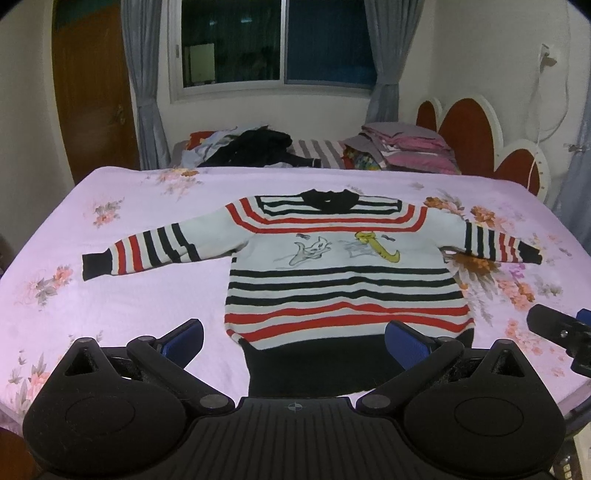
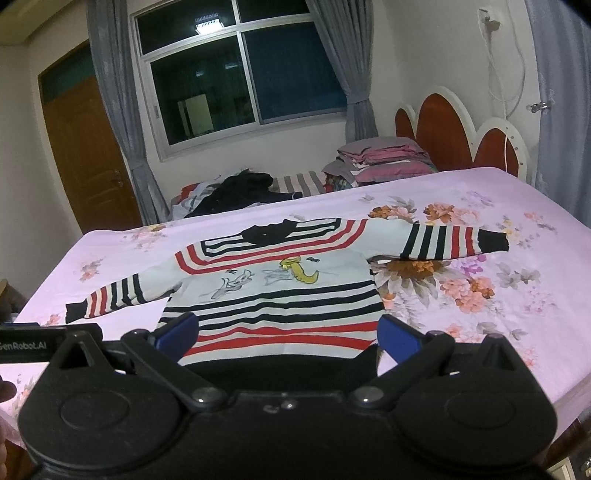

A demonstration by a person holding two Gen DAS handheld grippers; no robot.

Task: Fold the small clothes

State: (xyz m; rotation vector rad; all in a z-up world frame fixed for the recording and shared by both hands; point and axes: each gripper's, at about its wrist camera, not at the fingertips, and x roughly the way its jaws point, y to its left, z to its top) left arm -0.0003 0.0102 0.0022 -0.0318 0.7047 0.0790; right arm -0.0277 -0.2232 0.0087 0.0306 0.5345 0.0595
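Pink floral bedsheet (image 1: 129, 288) bears a striped sweater (image 1: 343, 280) — flat, sleeves out (cartoon front) — both grippers' jaws apart.

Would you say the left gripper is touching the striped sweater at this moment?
Cannot tell. In the left wrist view the left gripper is open, its fingers flanking the striped sweater hem, but neither view plainly shows contact or a gap.

Both my feeds are evenly lit by indoor light from overhead. The window (image 2: 240, 74) is dark and mirrors a ceiling lamp (image 2: 207, 23) as a small glare. The bed sheet (image 1: 147, 280) looks washed pink with soft shadows. Fisheye bends the walls, the corners go black, and detail is soft and slightly noisy.
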